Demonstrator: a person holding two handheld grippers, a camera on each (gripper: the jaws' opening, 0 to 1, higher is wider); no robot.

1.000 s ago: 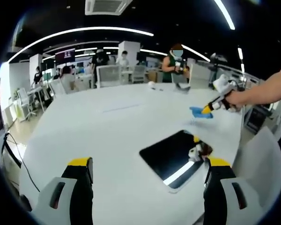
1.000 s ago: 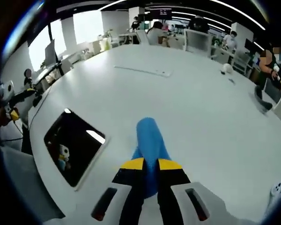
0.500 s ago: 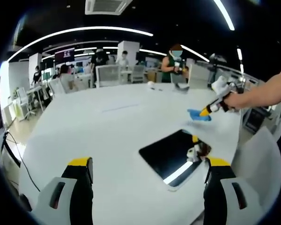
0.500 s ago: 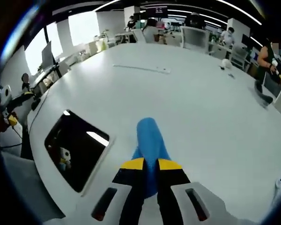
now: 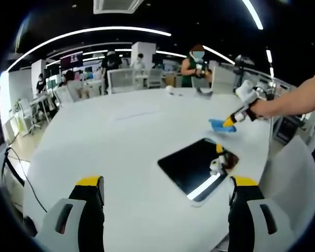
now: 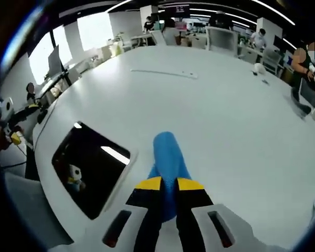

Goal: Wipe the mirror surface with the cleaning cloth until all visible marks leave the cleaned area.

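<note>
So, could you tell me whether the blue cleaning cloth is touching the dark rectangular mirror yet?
No, the blue cleaning cloth, clamped in the right gripper, sits over bare white table beside the dark rectangular mirror.

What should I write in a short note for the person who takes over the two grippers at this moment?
Right gripper: shut on the blue cleaning cloth, held above the white table, beside the mirror, not on it.
Left gripper: open, holding nothing, pointed at the mirror.
Mirror: lies flat near the table edge.
Done: cloth picked up.
Left: bring the cloth onto the mirror and wipe. Marks on the glass are too small to judge from here.
</note>
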